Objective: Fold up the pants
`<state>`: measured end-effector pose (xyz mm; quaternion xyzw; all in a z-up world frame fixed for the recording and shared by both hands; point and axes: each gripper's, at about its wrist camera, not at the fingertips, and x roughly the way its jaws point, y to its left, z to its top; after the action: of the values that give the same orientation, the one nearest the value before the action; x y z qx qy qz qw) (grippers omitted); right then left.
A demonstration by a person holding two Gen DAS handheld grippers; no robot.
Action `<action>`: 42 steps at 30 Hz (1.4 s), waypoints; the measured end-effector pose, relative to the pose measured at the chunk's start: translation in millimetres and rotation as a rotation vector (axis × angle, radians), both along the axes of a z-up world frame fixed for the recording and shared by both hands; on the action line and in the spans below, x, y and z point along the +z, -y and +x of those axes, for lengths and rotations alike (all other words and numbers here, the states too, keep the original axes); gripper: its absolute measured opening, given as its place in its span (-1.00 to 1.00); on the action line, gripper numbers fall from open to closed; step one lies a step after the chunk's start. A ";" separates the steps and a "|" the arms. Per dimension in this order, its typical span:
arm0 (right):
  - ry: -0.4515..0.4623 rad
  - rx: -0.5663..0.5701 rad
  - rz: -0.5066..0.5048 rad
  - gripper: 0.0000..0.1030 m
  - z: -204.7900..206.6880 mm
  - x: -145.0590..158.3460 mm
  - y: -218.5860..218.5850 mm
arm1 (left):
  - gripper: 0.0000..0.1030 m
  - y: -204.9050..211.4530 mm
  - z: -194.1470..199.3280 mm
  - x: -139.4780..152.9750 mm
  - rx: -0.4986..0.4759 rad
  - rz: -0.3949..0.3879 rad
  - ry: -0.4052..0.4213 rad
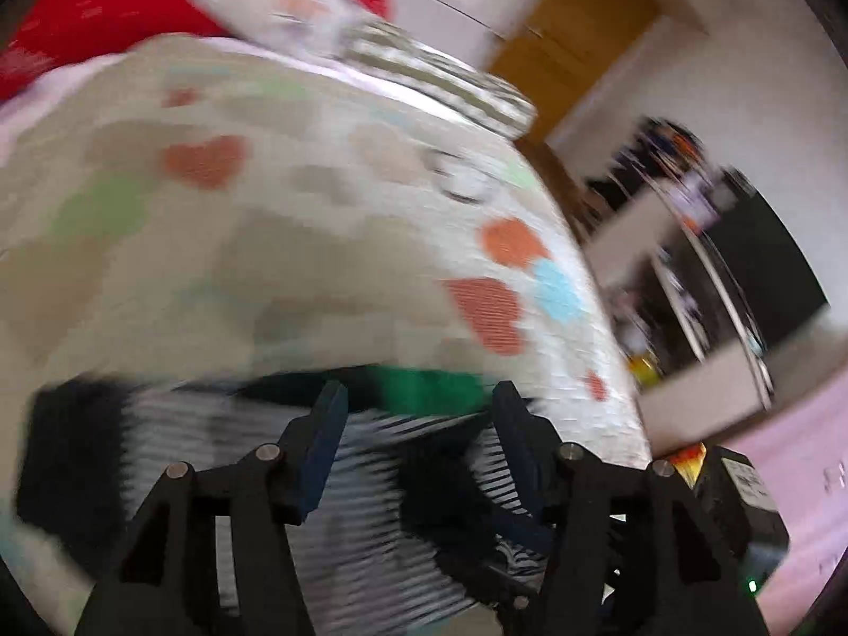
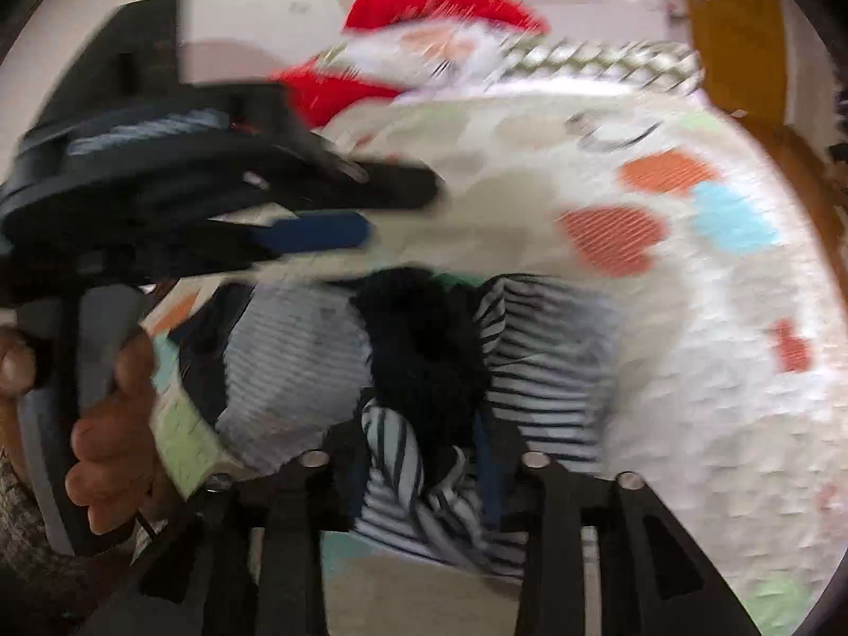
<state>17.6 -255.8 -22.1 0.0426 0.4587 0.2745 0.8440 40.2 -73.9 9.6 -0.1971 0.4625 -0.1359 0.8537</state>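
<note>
Pants (image 1: 339,482), striped, are lying blurred on the heart-print bed (image 1: 297,222) under the left gripper (image 1: 418,397), jaws gaping, while in the right wrist view the right gripper (image 2: 424,456) is pinching their bunched fabric nearby.

Left wrist view: mounted behind the left gripper (image 1: 418,397), looking forward and down along its fingers, close over the striped pants (image 1: 365,503) on the patterned bedspread (image 1: 318,212); tilted, so the room leans to the right; heavily blurred. Right wrist view: seated behind the right gripper (image 2: 424,456), facing the same bed from very near, pants (image 2: 540,371) bunched just ahead; left gripper (image 2: 312,230) seen side-on at upper left. Shared by both: pants, heart-print bedspread (image 2: 689,344), red pillow (image 1: 106,5) (image 2: 440,0) at the far end.
</note>
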 end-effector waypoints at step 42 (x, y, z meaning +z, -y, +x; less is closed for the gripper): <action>-0.227 0.291 -0.247 0.43 54.3 14.3 -237.2 | 0.28 -252.4 -125.9 -42.6 0.638 -0.134 0.006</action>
<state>71.9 -18.6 -7.8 -0.0972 0.5821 0.3286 0.7374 -85.6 178.5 -33.0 -0.3874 0.3649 0.1079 0.8397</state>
